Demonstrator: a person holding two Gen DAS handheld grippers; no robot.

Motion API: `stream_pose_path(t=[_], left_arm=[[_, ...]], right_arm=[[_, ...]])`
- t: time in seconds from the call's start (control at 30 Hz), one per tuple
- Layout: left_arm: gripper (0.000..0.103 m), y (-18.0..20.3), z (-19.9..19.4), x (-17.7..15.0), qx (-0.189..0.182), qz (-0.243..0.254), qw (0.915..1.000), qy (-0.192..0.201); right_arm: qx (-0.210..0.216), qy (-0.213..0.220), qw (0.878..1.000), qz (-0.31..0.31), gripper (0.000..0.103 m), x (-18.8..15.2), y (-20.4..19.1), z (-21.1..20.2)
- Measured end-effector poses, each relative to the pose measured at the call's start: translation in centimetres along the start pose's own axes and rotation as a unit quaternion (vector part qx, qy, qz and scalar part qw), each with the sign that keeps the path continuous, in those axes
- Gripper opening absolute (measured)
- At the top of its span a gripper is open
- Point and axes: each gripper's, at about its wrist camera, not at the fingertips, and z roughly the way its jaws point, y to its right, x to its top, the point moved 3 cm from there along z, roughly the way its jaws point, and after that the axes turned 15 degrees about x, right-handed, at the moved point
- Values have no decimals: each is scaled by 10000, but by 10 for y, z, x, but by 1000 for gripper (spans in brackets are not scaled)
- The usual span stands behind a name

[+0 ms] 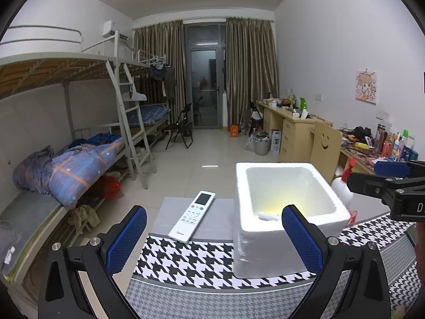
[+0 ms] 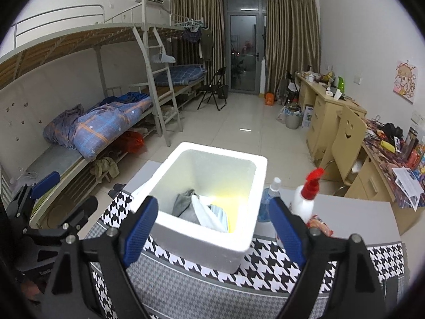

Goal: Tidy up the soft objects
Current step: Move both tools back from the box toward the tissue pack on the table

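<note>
With both the left tool (image 1: pixel 213 235) and the right tool (image 2: pixel 213 228) wide and empty, the limp, light cloths (image 2: pixel 199 208) lie bunched inside the foam box (image 2: pixel 212 247); pinch a raised fold.

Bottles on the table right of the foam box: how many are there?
2. A white spray bottle with a red trigger stands right of the foam box; a clear bottle with a white cap stands between them, partly hidden behind the right gripper's finger. Others may be hidden.
</note>
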Motion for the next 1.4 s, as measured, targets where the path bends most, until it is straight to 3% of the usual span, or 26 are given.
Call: stream_pose_path(t=[0.67, 1.4], left_arm=[[102, 14, -64, 0, -255, 118, 9990, 357], [102, 43, -121, -13, -886, 198, 9939, 632]], right_arm=[[51, 401, 9992, 33, 88, -26, -4, -60], [-55, 895, 9960, 42, 88, -69, 0, -120]])
